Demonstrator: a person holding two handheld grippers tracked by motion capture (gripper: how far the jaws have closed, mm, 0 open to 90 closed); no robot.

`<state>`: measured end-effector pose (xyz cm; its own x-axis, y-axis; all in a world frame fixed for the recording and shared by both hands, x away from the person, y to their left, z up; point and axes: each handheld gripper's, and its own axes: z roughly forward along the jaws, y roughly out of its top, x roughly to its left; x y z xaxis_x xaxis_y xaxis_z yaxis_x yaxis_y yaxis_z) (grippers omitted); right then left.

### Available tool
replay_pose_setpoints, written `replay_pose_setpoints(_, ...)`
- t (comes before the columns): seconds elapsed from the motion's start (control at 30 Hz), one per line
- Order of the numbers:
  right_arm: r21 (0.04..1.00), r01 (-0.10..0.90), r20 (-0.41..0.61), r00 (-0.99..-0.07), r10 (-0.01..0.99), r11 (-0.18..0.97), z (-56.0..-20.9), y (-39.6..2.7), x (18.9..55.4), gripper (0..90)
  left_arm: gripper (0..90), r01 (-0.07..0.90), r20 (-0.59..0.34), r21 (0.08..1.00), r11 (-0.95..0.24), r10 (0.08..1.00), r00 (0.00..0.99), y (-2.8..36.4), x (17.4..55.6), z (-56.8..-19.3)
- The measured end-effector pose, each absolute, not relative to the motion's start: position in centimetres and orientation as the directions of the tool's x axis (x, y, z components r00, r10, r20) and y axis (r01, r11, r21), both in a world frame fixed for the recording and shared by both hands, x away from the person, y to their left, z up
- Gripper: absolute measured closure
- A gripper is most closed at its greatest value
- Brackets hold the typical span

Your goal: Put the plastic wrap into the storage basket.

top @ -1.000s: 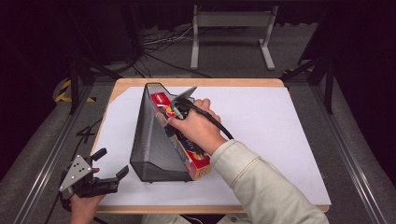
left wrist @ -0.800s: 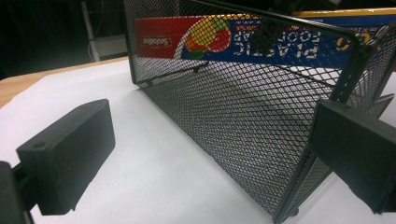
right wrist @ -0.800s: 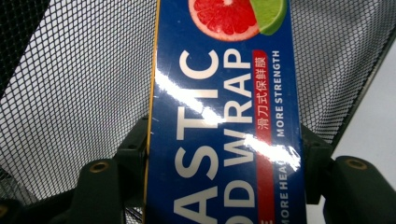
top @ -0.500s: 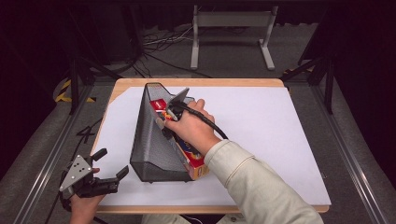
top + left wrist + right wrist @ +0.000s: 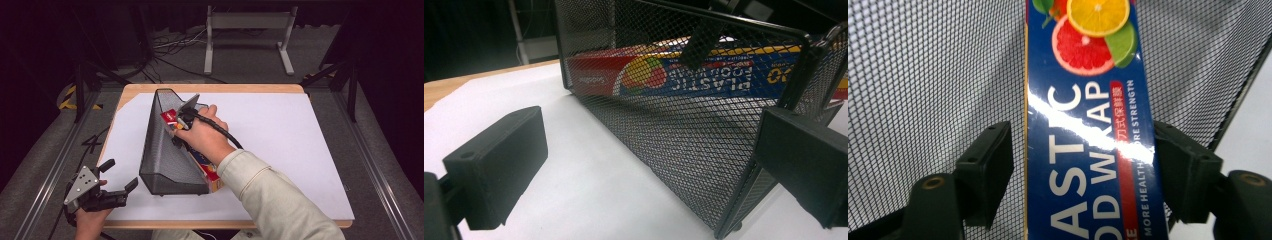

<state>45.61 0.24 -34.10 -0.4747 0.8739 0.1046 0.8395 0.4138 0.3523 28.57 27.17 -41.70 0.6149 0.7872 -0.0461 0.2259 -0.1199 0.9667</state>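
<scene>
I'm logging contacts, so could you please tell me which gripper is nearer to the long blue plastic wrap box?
Right. The right gripper straddles the long blue plastic wrap box inside the black mesh holder; the left gripper waits outside the holder's near corner.

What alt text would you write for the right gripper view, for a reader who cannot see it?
A long blue plastic wrap box printed with citrus slices sits between the right gripper's two black jaws, the right one touching it, a thin gap at the left. Behind it is the black wire mesh file holder.
</scene>
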Motion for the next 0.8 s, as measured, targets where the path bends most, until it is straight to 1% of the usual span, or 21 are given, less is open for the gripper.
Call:
replay_pose_setpoints(0.13,0.399,0.811,0.102,-0.502,0.859,0.427,-33.5,0.1,45.4,23.7,1.9,0.225,-0.046,0.967,-0.12,0.788,0.614,27.1,28.6,-41.7)
replay_pose_setpoints(0.3,0.449,0.774,0.083,-0.535,0.841,0.448,-32.8,-0.6,45.5,19.4,1.9,0.226,-0.041,0.966,-0.125,0.788,0.614,27.2,28.5,-41.7)
replay_pose_setpoints(0.4,0.463,0.763,0.086,-0.544,0.834,0.45,-32.5,-0.9,45.5,19.2,1.9,0.224,-0.04,0.967,-0.125,0.79,0.611,27.3,28.4,-41.7)
replay_pose_setpoints(0.63,0.592,0.676,0.099,-0.601,0.793,0.439,-30.8,-1.8,44.6,19.1,1.9,0.216,-0.038,0.969,-0.12,0.792,0.609,27.4,28.4,-41.6)
replay_pose_setpoints(0.7,0.604,0.663,0.096,-0.612,0.785,0.442,-30.7,-1.9,44.4,19.1,1.9,0.218,-0.044,0.969,-0.112,0.794,0.606,27.3,28.4,-41.6)
replay_pose_setpoints(0.8,0.658,0.619,0.096,-0.634,0.768,0.428,-30.1,-2.6,43.7,19.6,1.9,0.22,-0.041,0.968,-0.118,0.793,0.607,27.2,28.4,-41.6)
